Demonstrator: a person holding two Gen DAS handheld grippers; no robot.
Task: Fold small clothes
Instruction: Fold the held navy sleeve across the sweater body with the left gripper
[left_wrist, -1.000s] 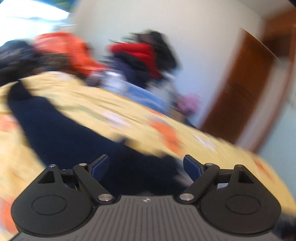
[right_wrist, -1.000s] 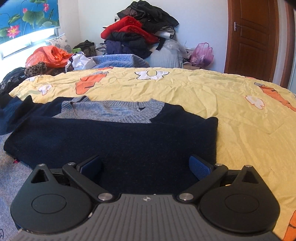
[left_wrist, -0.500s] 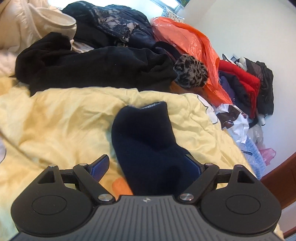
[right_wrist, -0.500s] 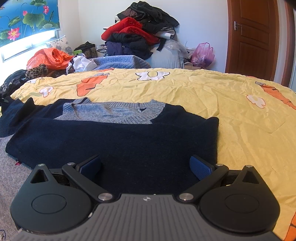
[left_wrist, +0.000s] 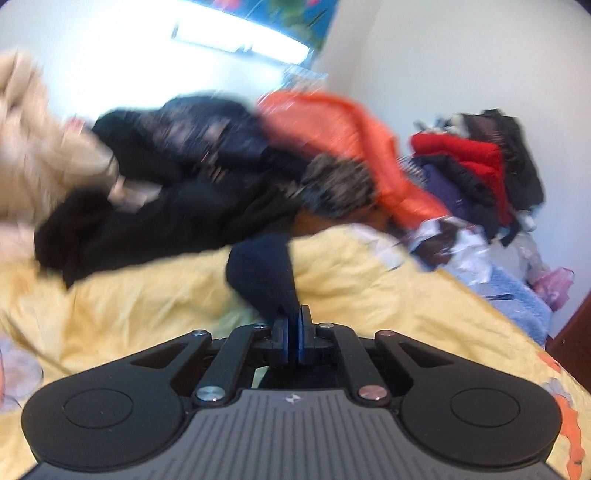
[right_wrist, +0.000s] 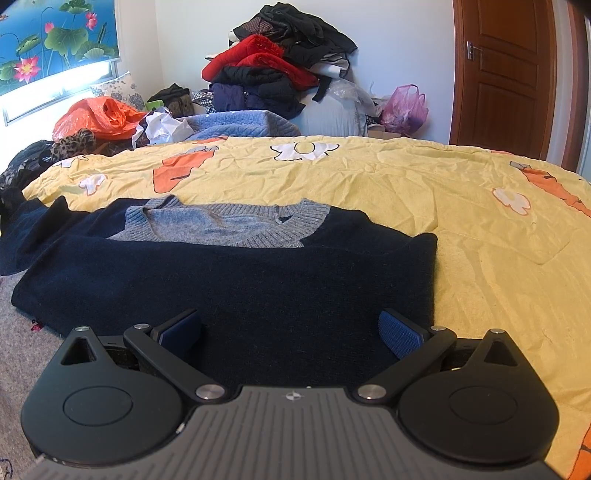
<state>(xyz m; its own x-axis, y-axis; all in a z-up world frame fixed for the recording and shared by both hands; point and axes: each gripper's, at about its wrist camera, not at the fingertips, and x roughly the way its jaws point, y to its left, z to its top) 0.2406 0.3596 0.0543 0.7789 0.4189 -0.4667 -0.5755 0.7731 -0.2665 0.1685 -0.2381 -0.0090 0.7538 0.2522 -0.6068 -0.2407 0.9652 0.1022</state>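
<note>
My left gripper (left_wrist: 294, 325) has just closed: its jaws are pressed together, pinching the navy sleeve (left_wrist: 264, 275), which runs ahead of the tips over the yellow bedspread (left_wrist: 147, 302). My right gripper (right_wrist: 291, 330) stands spread and empty, with the folded navy sweater (right_wrist: 229, 291) directly ahead and beneath its fingers.

Cluttered bedroom in bright daylight.
A wide bed under a crumpled yellow bedsheet printed with orange carrots and white flowers (right_wrist: 369, 177) filled the room. Behind it rose plain white walls (right_wrist: 399, 55), with a brown panelled wooden door (right_wrist: 506, 70) at the right and a glaring window under a blue lotus-print blind (right_wrist: 55, 37) at the left. A tall heap of red and black clothes (right_wrist: 273, 70) was stacked against the far wall.
</note>
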